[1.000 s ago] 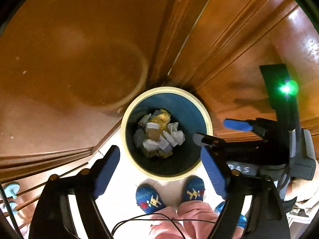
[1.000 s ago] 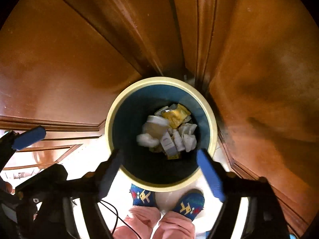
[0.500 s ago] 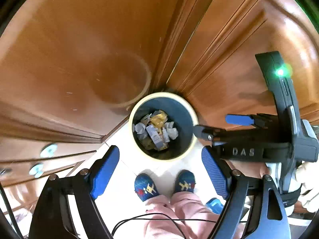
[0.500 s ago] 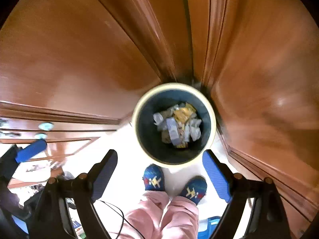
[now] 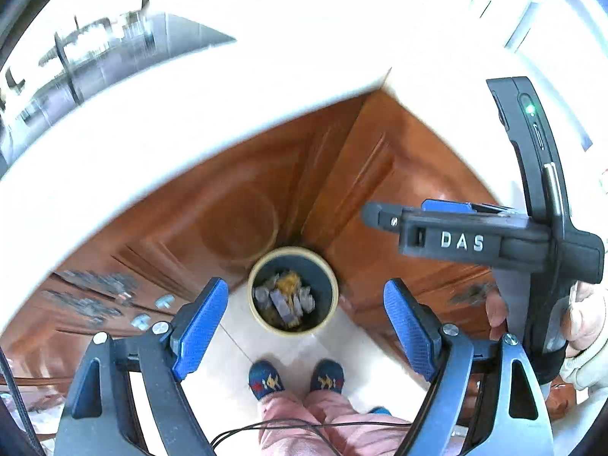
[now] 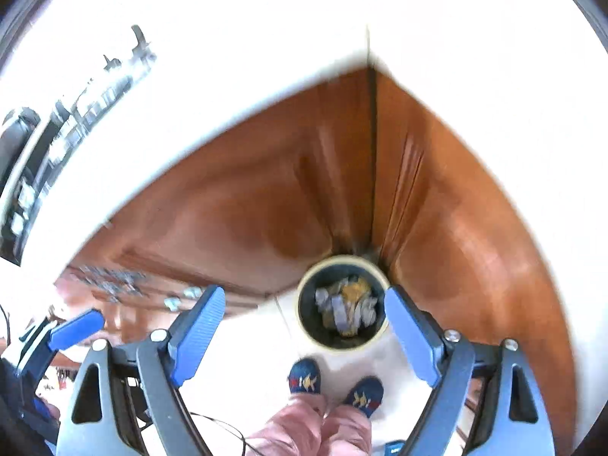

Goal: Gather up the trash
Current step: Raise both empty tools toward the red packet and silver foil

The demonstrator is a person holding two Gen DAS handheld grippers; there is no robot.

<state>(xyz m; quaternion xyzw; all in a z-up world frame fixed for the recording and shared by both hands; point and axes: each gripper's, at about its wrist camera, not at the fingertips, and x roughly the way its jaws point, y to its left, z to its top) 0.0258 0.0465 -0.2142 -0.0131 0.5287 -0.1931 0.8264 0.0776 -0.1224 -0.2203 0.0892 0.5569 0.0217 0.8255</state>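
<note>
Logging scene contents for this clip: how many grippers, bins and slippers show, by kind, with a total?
Grippers: 2, the left gripper and the right gripper, both open and empty.
Bins: 1, a cream-rimmed trash bin holding crumpled trash.
Slippers: 2, blue slippers.
Total: 5.

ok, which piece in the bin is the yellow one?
The crumpled wrapper at the far side of the pile in the bin, nearest the cabinet corner; the other scraps around it look white or grey.

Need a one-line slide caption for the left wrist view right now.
Left gripper open and empty high above the trash bin of wrappers in the wooden cabinet corner.
</note>
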